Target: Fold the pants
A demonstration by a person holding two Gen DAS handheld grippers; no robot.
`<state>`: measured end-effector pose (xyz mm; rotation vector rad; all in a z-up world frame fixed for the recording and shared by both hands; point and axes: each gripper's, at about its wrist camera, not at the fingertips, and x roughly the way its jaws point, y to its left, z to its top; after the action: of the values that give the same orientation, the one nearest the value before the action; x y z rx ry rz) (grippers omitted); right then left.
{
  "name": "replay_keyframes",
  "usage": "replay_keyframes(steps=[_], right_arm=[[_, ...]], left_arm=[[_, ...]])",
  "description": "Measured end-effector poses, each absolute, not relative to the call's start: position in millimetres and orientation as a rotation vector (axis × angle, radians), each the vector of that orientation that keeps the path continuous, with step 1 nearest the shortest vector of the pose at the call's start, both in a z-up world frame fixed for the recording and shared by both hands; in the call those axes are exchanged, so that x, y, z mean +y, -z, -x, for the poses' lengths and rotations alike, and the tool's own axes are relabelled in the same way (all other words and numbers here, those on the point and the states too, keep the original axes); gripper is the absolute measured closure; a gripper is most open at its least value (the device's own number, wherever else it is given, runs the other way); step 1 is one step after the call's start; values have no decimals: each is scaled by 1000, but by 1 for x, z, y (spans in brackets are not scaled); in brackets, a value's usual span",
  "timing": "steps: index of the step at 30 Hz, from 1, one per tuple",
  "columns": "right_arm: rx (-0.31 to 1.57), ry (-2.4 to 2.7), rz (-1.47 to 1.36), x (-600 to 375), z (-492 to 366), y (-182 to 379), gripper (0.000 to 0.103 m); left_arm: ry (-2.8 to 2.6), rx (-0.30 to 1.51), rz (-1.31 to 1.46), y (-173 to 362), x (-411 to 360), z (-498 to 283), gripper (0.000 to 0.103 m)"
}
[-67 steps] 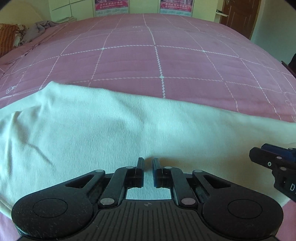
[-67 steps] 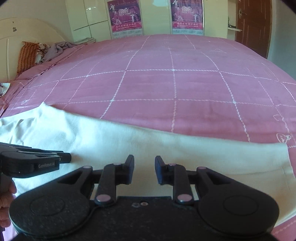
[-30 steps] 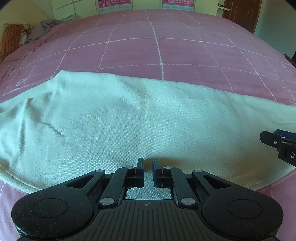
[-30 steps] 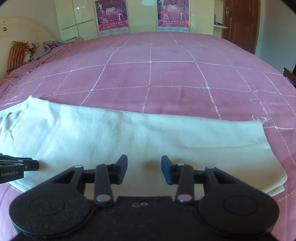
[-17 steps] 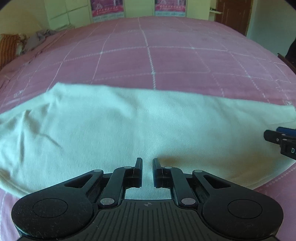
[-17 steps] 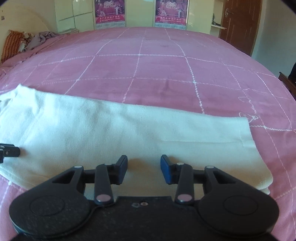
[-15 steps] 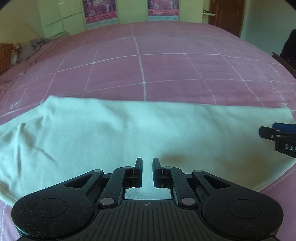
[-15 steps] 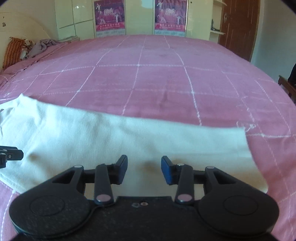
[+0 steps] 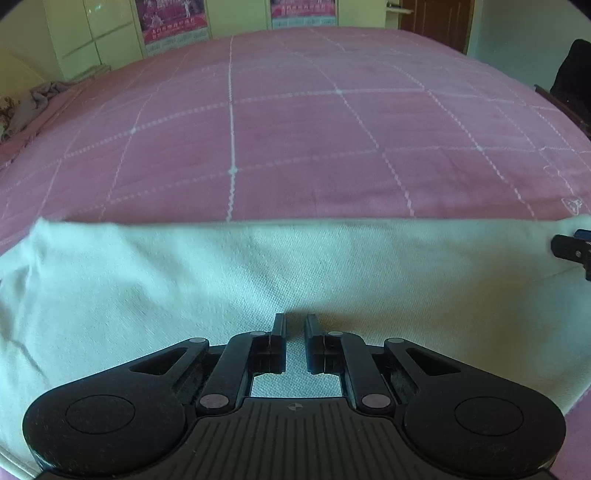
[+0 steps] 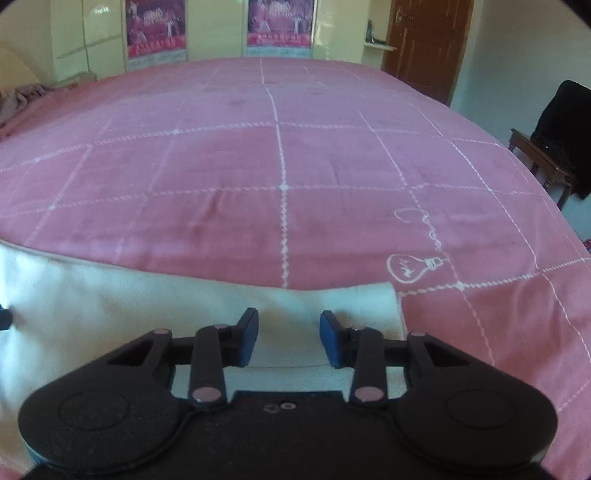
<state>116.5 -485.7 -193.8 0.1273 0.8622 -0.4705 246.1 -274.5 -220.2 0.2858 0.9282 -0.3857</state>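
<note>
While the pale pants (image 9: 258, 280) lie spread in a long band across the near part of the pink checked bedspread (image 9: 295, 140), both grippers hang over them, pointing down and forward. Taking the pants as the landmark: the left gripper (image 9: 294, 325) sits over their near middle, its two thin black fingers drawn in to the narrowest gap, with a strip of cloth showing behind that slot. Whether any fabric is pinched there cannot be told from the left wrist view; the cloth looks flat and unlifted. The right gripper (image 10: 289, 325) is over the end of the pants, close to the squared hem corner (image 10: 388, 295), with its blue-padded fingers (image 10: 248, 336) standing partly apart and only flat cloth seen in the space between them. No fold of cloth rises into that gap, so it appears to hold nothing. At the right rim of the left wrist view the tip of the right gripper shows just above the cloth.

Beyond the far edge of the pants runs the bare bedspread; a stitched light-bulb motif (image 10: 410, 267) lies just past the hem corner. Farther off stand a cupboard with posters (image 10: 280, 22), a brown door (image 10: 428, 44), and a chair draped in dark cloth (image 10: 561, 140).
</note>
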Motion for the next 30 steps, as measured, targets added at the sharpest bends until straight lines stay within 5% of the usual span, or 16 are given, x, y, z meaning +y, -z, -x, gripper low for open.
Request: replay_keyframes(steps=[16, 30], right_arm=[[938, 381, -17, -425, -62, 205, 61], [898, 545, -352, -467, -11, 176, 52]], left_arm=[[400, 865, -374, 214, -227, -172, 94], [456, 942, -222, 197, -239, -165, 94]])
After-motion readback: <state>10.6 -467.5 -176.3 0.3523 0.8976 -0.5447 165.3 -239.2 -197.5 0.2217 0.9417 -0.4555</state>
